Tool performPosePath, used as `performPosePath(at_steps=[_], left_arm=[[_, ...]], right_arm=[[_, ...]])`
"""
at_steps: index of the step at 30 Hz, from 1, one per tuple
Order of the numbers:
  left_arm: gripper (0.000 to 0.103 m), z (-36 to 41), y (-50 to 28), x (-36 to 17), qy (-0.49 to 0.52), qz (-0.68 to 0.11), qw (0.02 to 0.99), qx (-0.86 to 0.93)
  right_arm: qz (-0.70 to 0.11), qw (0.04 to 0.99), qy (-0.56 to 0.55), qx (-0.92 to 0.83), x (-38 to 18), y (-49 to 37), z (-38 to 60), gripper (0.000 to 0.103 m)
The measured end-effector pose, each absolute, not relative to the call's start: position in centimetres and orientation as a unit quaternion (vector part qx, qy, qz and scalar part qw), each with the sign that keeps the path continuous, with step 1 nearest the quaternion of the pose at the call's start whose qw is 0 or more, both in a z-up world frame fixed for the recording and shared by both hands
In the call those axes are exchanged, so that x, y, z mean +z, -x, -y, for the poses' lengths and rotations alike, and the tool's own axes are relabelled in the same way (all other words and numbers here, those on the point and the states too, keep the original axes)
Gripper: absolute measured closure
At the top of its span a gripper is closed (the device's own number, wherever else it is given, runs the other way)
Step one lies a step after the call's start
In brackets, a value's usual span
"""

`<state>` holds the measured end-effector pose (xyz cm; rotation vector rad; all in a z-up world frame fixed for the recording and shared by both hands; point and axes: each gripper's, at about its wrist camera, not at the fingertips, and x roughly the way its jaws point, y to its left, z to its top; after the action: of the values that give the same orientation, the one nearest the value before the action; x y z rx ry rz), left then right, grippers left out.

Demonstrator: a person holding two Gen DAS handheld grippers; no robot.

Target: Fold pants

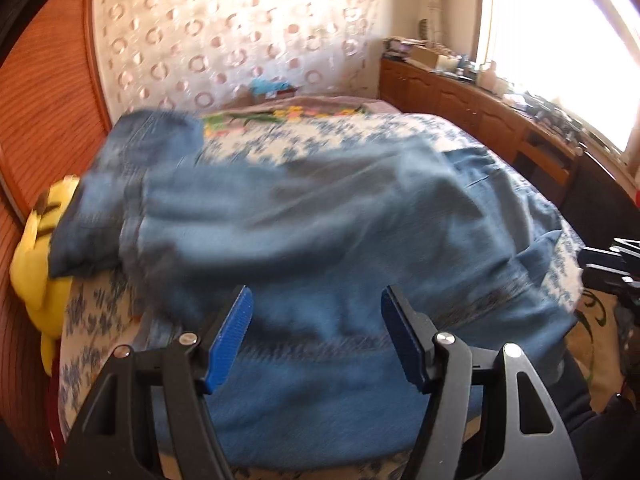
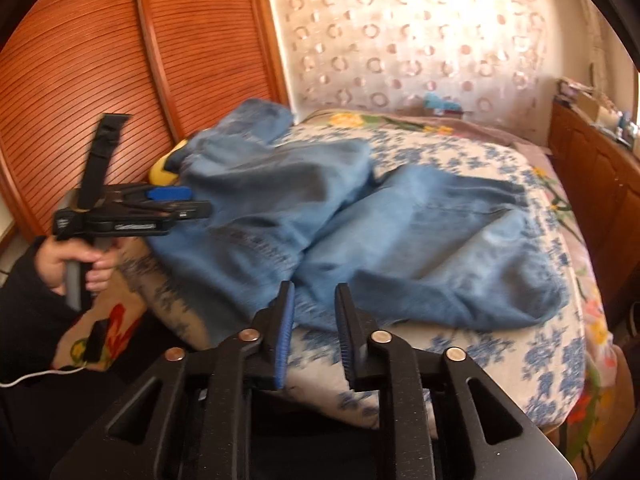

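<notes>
Pants [image 2: 340, 216] cover near bed [image 2: 500, 352]; wardrobe doors [image 2: 120, 60] block left, cabinets [image 2: 600, 176] right.

Crumpled blue denim pants [image 2: 360, 220] lie across the blue-flowered bedspread [image 2: 520, 352], frame centre. Yellow plush toy [image 1: 36, 264] sits at their left end, against the slatted wooden wardrobe doors [image 2: 100, 80]. Wooden sideboard [image 1: 480, 108] stands right of the bed.

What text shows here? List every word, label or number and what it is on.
None can be read.
Left claw: pale lettering along its black body and a small white mark at its rear end, both too blurred to read.
Pants, bedspread, wardrobe doors: no print.
</notes>
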<state>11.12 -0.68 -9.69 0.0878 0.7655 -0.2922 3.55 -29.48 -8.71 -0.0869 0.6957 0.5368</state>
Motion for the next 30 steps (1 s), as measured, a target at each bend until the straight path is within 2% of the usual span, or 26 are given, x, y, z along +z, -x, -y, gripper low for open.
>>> performPosePath(at_steps=[9, 21, 22, 25, 29, 30], left_arm=[[0.036, 5.9, -15.2, -6.4, -0.063, -0.354, 0.913, -0.192], [0.037, 13.3, -21.8, -7.8, -0.11, -0.401, 0.885, -0.21], [0.039, 13.9, -22.4, -8.1, -0.12, -0.407, 0.883, -0.202], [0.056, 15.1, -23.7, -9.2, -0.15, -0.422, 0.877, -0.176], [0.086, 15.5, -24.1, -10.1, -0.178, -0.424, 0.872, -0.168], [0.088, 15.2, -24.0, -9.9, -0.179, -0.416, 0.876, -0.167]], right_arm=[[-0.333, 0.914, 0.039, 0.228, -10.3, -6.5, 30.6, 0.068], [-0.339, 0.918, 0.06, 0.198, -13.4, -8.7, 30.8, 0.063], [-0.34, 0.918, 0.058, 0.193, -13.7, -8.9, 31.0, 0.063], [-0.341, 0.92, 0.054, 0.187, -14.1, -9.3, 31.5, 0.061], [-0.342, 0.919, 0.056, 0.189, -14.7, -9.6, 31.6, 0.06], [-0.341, 0.919, 0.055, 0.19, -14.8, -9.5, 31.7, 0.06]])
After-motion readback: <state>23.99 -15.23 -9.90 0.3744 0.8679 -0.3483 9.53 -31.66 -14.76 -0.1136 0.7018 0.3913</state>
